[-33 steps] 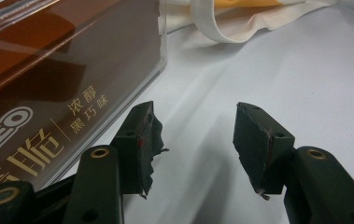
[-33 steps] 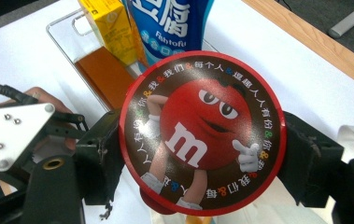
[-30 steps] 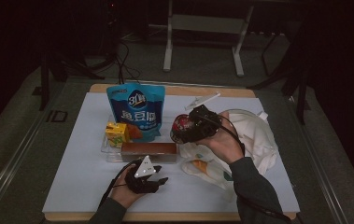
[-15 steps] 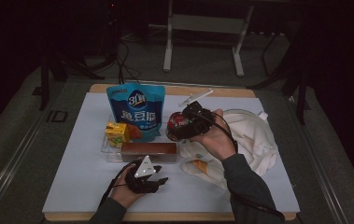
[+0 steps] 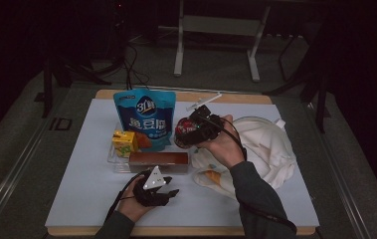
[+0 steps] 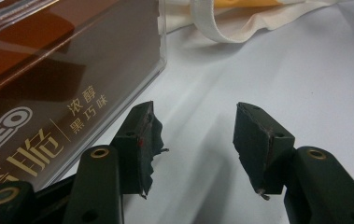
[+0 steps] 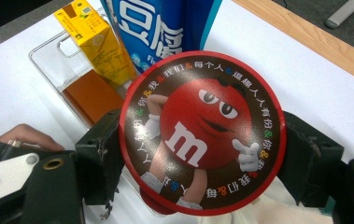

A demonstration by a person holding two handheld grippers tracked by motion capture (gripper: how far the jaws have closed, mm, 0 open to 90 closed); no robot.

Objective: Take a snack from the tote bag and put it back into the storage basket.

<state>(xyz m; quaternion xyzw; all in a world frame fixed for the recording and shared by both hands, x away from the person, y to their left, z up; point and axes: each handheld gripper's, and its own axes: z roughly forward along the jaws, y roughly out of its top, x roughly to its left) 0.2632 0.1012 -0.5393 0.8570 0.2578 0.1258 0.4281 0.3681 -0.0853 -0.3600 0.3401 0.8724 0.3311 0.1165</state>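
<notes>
We look down on a white bench (image 5: 76, 199) with a wooden edge, set in a dim room with metal stand legs on the grey floor behind it. The thing in hand is a round M&M's container (image 7: 202, 133): its flat face is dark brown with a red rim, a red candy character with a white "m" in the middle and a ring of coloured Chinese characters around it. Our right tool (image 7: 198, 158) grips it, one black jaw pressed against each side of the disc, so the face is turned toward that tool's camera. From the high view the container (image 5: 183, 132) sits in the right tool (image 5: 196, 130), raised above the bench just right of the blue snack pouch (image 5: 145, 117) and left of the white cloth bag (image 5: 265, 149).

Below it stands a clear plastic tray (image 5: 118, 160) with a yellow juice carton (image 5: 125, 142) and a brown Oreo biscuit box (image 5: 158, 160) in it.

Our left tool (image 5: 168, 191) rests low on the bench near the front edge, just before the biscuit box (image 6: 48, 84). Its jaws stand partly apart with nothing between them, only bare white bench (image 6: 305, 84). The container is well apart from this left tool (image 6: 195, 135).
</notes>
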